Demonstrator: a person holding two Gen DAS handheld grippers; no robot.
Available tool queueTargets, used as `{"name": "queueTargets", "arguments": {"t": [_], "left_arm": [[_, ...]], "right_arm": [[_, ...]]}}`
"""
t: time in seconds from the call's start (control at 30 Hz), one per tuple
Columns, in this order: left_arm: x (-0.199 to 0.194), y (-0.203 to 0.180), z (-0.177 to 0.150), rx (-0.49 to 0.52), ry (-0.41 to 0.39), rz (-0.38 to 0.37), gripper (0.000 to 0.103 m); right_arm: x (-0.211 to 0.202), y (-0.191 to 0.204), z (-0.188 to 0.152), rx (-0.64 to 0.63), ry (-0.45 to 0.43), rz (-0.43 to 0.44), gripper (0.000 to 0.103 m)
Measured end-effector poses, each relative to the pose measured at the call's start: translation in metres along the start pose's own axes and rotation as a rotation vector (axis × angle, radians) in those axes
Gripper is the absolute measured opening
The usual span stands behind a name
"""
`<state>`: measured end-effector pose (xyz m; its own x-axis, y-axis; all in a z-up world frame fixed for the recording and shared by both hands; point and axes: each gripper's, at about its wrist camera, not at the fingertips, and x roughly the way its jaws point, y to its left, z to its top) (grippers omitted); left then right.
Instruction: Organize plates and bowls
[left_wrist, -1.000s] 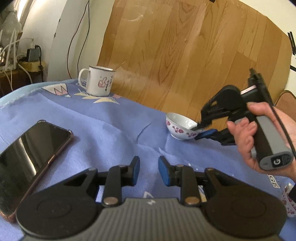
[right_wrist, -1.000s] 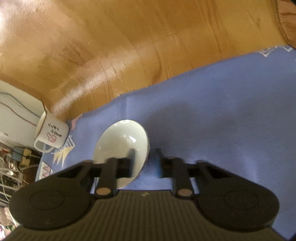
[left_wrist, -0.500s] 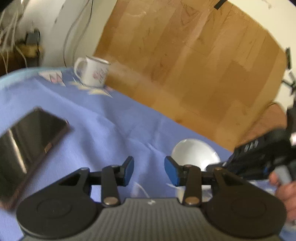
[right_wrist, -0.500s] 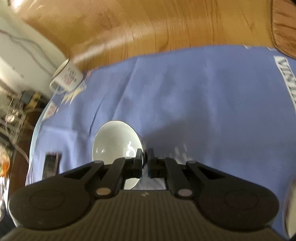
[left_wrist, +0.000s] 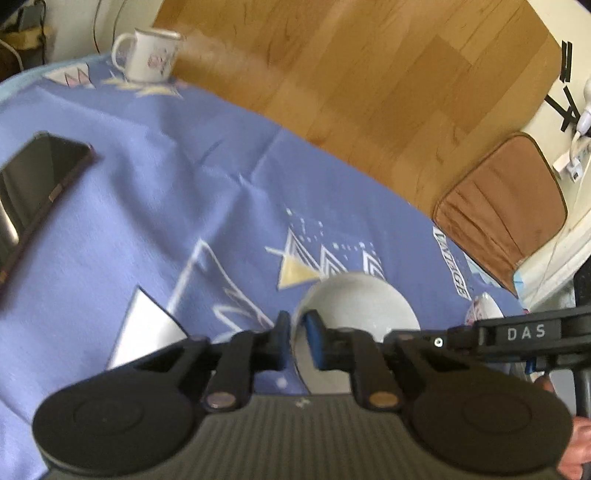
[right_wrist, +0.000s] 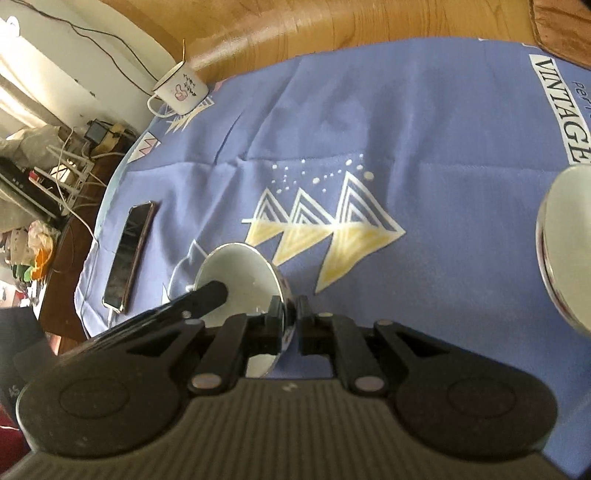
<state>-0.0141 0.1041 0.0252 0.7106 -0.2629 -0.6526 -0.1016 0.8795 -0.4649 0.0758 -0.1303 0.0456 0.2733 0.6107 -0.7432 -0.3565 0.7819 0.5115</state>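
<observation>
- Lying at the left of the blue tablecloth (right_wrist: 424, 122) were a phone (right_wrist: 129, 251) and an enamel mug (right_wrist: 179, 88), both apart from the work.
- Both the left gripper (left_wrist: 297, 332) and the right gripper (right_wrist: 290, 317) had jaws clamped on one small bowl's (right_wrist: 240, 269) rim, lifted.
- At the right a second bowl (right_wrist: 565, 243) waited; stacking seemed not yet done.

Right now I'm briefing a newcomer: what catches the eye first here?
Both tongs pinch one white bowl: right tongs on its right rim, left tongs opposite. Beneath lies a blue tablecloth with triangle prints, a phone left, an enamel mug far.
</observation>
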Motion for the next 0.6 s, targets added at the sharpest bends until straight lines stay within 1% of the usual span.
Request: {"name": "queueTargets", "arguments": {"t": [0.03,0.13,0.2,0.47,0.53,0.6], "left_arm": [[0.002,-0.001,-0.003,0.002,0.0,0.007,0.008],[0.002,-0.002,-0.003,0.002,0.003,0.013,0.007],[0.001,-0.003,-0.003,0.004,0.009,0.016,0.009],[-0.004,-0.011,-0.008,0.034,0.009,0.028,0.01],[-0.004,-0.012,-0.009,0.03,0.003,0.032,0.009],[-0.006,-0.016,-0.009,0.036,0.0,0.039,0.008]], "right_arm": [[-0.001,0.001,0.0,-0.013,-0.012,-0.005,0.013],[-0.01,0.002,-0.004,-0.046,-0.056,-0.022,0.014],[-0.015,0.001,-0.006,-0.063,-0.073,-0.027,0.014],[-0.012,-0.002,-0.017,-0.083,-0.068,-0.019,0.014],[-0.007,-0.004,-0.018,-0.068,-0.051,-0.008,0.011],[-0.007,-0.004,-0.021,-0.076,-0.057,-0.011,0.011]]}}
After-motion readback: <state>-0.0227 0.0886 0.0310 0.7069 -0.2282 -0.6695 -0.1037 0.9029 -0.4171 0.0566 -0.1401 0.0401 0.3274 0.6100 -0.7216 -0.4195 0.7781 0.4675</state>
